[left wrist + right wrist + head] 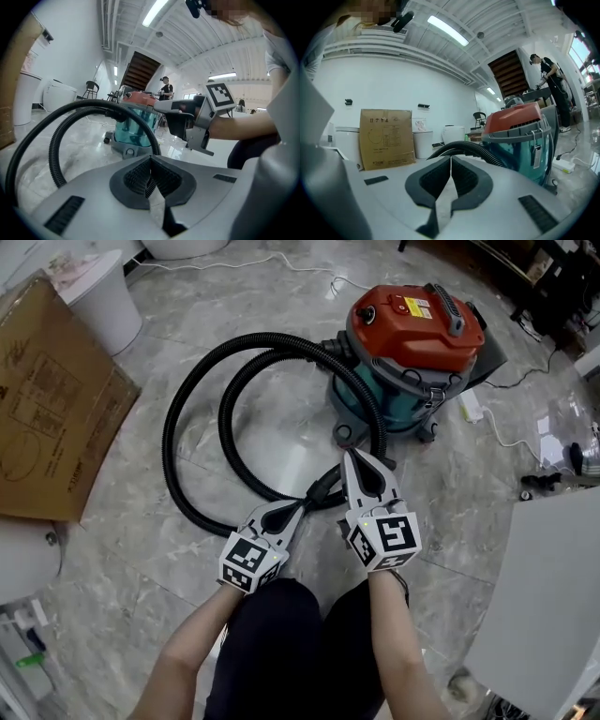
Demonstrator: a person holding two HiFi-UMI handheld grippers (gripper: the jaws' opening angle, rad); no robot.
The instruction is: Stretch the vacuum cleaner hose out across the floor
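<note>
Black ribbed vacuum hose (170,442) lies coiled at eleven o'clock from the left gripper (302,507), its end just beside the tips. That claw and the right gripper (354,460) both have jaws pressed together, empty.

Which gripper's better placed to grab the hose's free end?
Left, probably. The left gripper nearly touches the hose end in the head view; the right gripper points past it toward the vacuum cleaner. Both are shut and empty, so open first.

Head view: hose (170,432) partly covered by left gripper (302,506) & right gripper (354,457); its end can't be traced. Cardboard box (56,399) cut by left edge. Label print on vacuum cleaner (412,334) too small to be read.
</note>
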